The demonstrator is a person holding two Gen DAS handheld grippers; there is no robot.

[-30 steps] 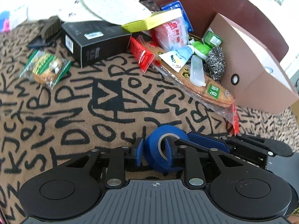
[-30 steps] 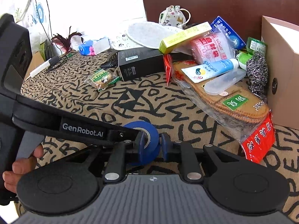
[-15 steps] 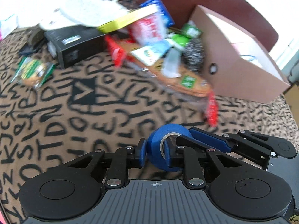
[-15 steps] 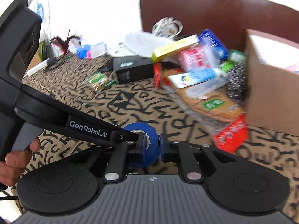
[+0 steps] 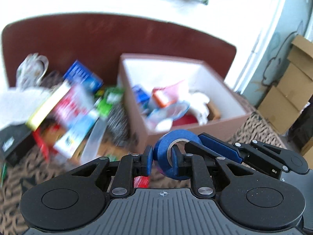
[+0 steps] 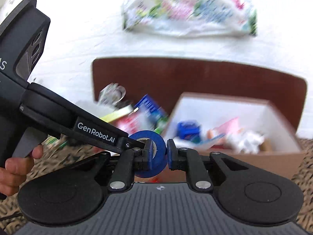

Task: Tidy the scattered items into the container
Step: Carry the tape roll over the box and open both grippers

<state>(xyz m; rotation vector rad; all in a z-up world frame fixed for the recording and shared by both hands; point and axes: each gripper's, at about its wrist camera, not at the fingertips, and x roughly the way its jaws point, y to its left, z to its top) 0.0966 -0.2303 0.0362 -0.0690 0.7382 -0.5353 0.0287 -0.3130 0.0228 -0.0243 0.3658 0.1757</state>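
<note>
Now tape roll (image 5: 177, 152), between both jaws

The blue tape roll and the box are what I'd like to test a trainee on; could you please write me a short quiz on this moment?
1. True or false: the blue tape roll is gripped by the left gripper alone.
2. The cardboard box is: A) closed with a lid; B) open and empty; C) open with items inside.
3. Fill in: in the left wrist view, the pile of loose items lies to the ___ of the box.

Key: 1 false, since the jaws of the right gripper clamp the roll too; 2 C; 3 left.
</note>
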